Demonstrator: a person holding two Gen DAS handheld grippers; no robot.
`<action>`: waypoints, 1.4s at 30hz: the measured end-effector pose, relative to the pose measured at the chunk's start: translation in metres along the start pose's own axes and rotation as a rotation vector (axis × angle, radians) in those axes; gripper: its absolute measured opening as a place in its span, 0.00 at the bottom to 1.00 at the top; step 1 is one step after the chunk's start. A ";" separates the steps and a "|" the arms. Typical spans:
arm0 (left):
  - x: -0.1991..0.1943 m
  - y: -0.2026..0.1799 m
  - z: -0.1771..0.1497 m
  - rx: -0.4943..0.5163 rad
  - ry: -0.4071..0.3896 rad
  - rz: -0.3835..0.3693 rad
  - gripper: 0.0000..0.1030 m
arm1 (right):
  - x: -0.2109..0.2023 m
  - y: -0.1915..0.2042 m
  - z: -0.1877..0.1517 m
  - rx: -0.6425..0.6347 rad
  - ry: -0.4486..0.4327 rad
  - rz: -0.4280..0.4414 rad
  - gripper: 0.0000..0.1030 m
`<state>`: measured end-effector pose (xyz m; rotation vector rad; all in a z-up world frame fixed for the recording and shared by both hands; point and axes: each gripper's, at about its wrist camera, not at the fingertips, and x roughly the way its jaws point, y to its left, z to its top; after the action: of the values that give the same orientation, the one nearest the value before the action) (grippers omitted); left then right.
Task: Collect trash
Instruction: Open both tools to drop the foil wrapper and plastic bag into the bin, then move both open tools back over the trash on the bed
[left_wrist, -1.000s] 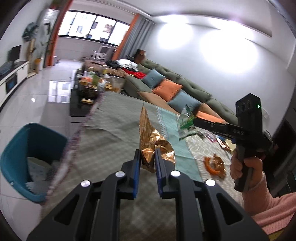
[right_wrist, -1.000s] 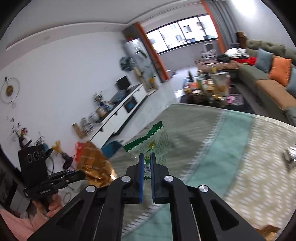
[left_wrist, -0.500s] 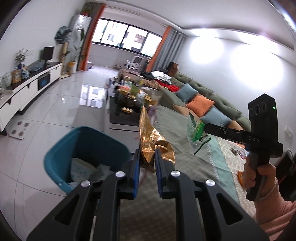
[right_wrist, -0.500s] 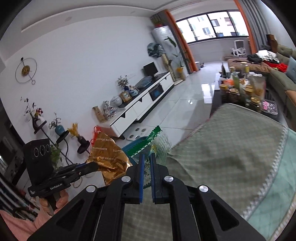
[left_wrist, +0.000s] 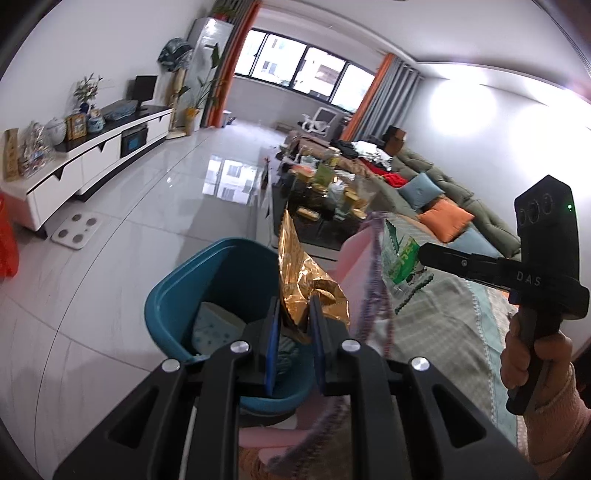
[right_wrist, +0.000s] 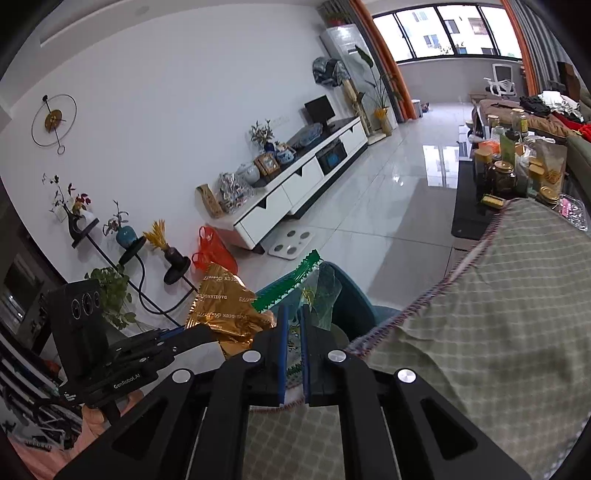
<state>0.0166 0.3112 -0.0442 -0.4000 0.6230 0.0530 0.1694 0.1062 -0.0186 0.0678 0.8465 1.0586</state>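
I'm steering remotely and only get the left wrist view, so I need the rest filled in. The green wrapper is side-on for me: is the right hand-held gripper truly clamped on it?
Observer: Yes. In the right wrist view the right hand-held gripper has its jaws shut on the green wrapper.
Operator: Is that wrapper over the bin?
Observer: It hangs in front of the bin, at the tablecloth edge.
Operator: Anything on the floor to my left, out of my frame?
Observer: A red plastic bag, beside the white cabinet.
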 end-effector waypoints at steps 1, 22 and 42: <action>0.002 0.003 0.000 -0.005 0.004 0.005 0.16 | 0.007 0.001 0.001 0.002 0.012 0.003 0.06; 0.051 0.046 -0.015 -0.076 0.107 0.119 0.24 | 0.097 0.006 -0.007 0.026 0.182 -0.046 0.11; -0.004 -0.046 -0.016 0.114 -0.070 -0.050 0.73 | -0.035 0.001 -0.031 -0.041 -0.001 -0.084 0.43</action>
<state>0.0119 0.2625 -0.0379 -0.3016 0.5439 -0.0167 0.1414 0.0693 -0.0194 -0.0021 0.8193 0.9963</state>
